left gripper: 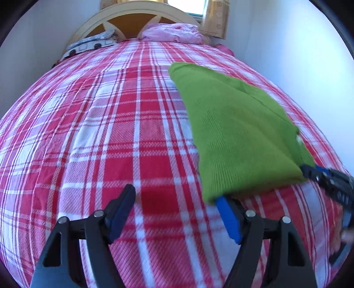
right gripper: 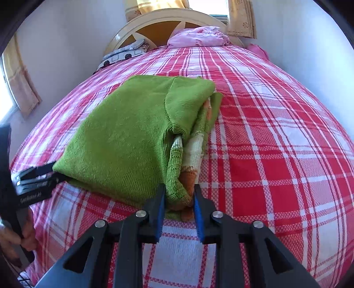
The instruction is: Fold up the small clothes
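A home bedroom. A bed [left gripper: 88, 133] under a red-and-white checked cover fills the room, with pillows [left gripper: 172, 33] against its arched headboard [left gripper: 124, 13]. Behind the headboard, yellow curtains [right gripper: 241, 20] frame a window [right gripper: 208, 6].

Green knit sweater [right gripper: 124, 135], folded flat on the bed, orange-and-cream patterned layers showing at its right open edge.

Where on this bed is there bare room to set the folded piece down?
Free: plaid bedspread left of the green sweater up to the pillows, and right of it in the right wrist view. Crowded: the sweater's near edge, both grippers there.
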Demonstrator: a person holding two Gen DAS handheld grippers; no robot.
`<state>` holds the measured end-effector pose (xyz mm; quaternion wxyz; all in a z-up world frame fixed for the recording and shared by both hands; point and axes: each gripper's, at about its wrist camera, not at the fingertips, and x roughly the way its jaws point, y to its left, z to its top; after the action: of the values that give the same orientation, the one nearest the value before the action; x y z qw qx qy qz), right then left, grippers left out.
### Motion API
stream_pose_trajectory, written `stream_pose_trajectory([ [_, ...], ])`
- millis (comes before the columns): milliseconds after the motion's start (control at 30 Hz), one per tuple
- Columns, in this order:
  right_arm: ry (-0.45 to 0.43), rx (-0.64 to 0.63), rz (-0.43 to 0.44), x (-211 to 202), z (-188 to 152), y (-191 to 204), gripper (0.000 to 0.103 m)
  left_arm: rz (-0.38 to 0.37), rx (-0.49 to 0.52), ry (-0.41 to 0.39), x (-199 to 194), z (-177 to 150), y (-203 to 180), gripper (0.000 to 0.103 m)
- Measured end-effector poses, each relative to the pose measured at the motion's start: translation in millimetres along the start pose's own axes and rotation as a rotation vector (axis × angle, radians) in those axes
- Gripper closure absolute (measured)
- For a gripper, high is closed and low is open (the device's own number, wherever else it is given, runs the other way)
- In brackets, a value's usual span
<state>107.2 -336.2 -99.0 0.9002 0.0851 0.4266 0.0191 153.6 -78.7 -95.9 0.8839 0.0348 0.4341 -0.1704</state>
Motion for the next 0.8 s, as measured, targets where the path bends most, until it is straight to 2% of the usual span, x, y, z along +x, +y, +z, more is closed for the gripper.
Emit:
stream_pose_trajectory([
  [67, -0.001, 0.018, 0.03, -12, 2, -3, 0.072, -0.018, 0.011, -0.021, -13, -3, 8, 0.026],
  [200, -0.102, -0.001, -0.002, -43, 17, -5, 0.072, -0.03, -0.023, -0.091, -28, 15, 23, 0.026],
  [367, -0.189, -0.023, -0.009, -42, 69, -2, 0.072, -0.036, -0.06, -0.141, -15, 57, 13, 0.026],
  [467, -0.163, -0.058, 0.001, -14, 100, 6, 0.072, -0.049, -0.079, -0.141, 2, 75, -1, 0.026],
  [533, -0.11, -0.104, 0.013, 14, 111, 16, 0.075, -0.034, -0.094, -0.117, 21, 80, -10, 0.026],
  [600, -0.059, -0.154, -0.013, 39, 112, 25, 0.082, -0.039, -0.106, -0.087, 35, 78, -15, 0.026],
  [700, 0.013, -0.221, -0.129, 75, 103, 25, 0.084, -0.068, -0.139, -0.074, 47, 70, -16, 0.024],
  [767, -0.012, -0.203, -0.15, 79, 100, 13, 0.087, -0.07, -0.139, -0.079, 50, 66, -18, 0.018],
  [800, -0.012, -0.142, -0.128, 82, 103, 4, 0.087, -0.063, -0.138, -0.079, 51, 65, -18, 0.014],
])
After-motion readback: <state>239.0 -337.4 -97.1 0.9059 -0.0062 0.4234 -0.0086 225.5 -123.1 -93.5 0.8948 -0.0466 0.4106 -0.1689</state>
